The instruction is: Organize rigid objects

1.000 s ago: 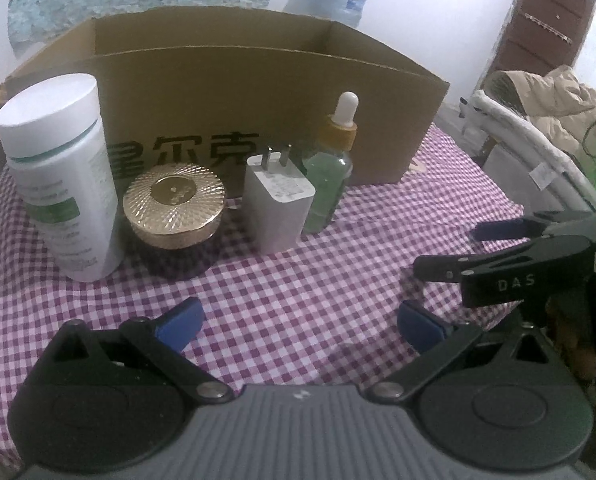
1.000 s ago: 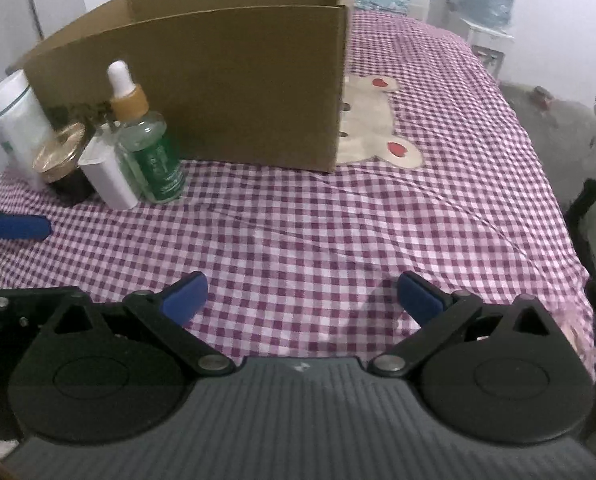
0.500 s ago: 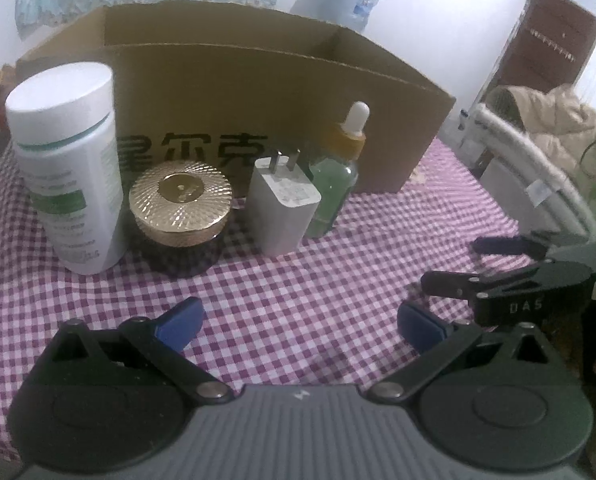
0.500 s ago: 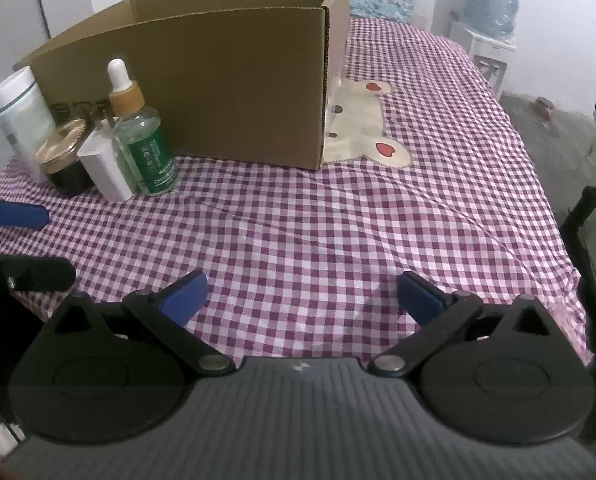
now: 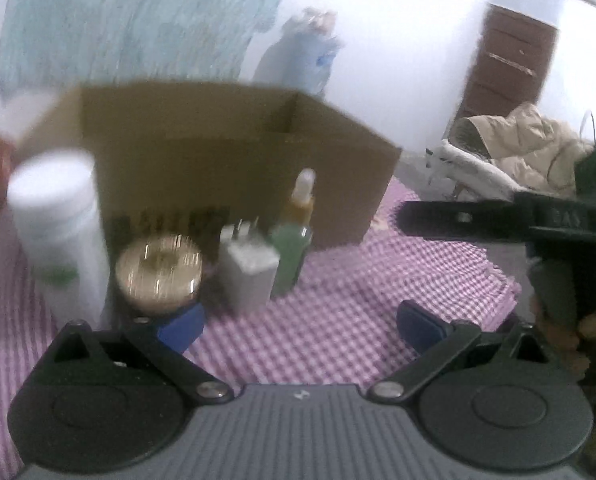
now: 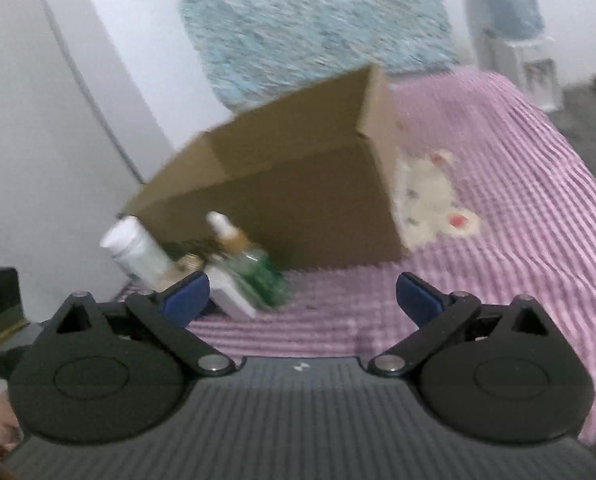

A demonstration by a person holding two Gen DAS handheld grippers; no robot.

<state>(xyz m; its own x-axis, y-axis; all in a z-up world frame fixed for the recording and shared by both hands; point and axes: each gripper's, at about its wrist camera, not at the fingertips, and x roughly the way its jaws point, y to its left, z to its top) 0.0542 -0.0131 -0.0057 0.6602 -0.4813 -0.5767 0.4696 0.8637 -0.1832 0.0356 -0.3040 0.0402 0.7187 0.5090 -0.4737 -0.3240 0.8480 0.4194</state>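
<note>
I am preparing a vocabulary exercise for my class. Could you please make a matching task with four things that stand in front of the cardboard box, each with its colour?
Things:
1. tall bottle
2. jar lid
3. charger plug
4. dropper bottle

Colours:
A. green with amber neck
B. gold
C. white with green label
D. plain white

Pairs: 1-C, 2-B, 3-D, 4-A

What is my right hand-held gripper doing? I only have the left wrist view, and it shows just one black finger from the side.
Observer: The right hand-held gripper is open. Its jaws have just been closing a little, with nothing between them.
Operator: And what lies to the right of the cardboard box?
Observer: In the right wrist view, a cream bear patch sits on the checked cloth, right beside the box's end wall.
</note>
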